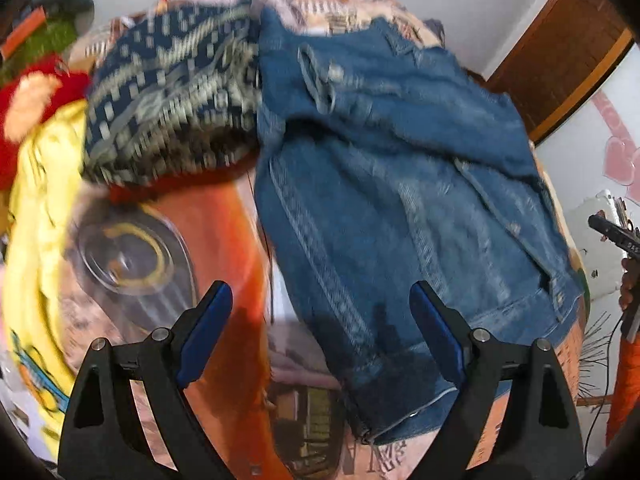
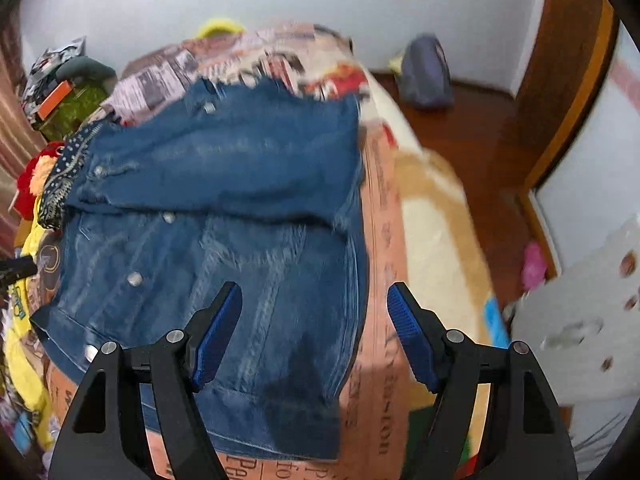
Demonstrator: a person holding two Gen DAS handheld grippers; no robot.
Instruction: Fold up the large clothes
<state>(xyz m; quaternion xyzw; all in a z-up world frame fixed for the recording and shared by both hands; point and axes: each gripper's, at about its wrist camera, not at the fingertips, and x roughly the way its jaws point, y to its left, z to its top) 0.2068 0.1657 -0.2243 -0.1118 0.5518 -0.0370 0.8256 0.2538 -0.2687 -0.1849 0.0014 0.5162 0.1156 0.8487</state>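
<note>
Denim jacket: spread on the printed bedspread, just beside the patterned knit.
Left gripper: released, empty, above the jacket's hem.
Right gripper: released, empty, above the jacket's edge.

Open run of printed orange bedspread at lower left of the left wrist view, hemmed above by a heaped navy-and-cream patterned knit and at far left by crumpled yellow fabric. Blocked across centre and right by the spread blue denim jacket. In the right wrist view, bare bedspread edge and cream blanket at right of the jacket, brown floor beyond.
</note>
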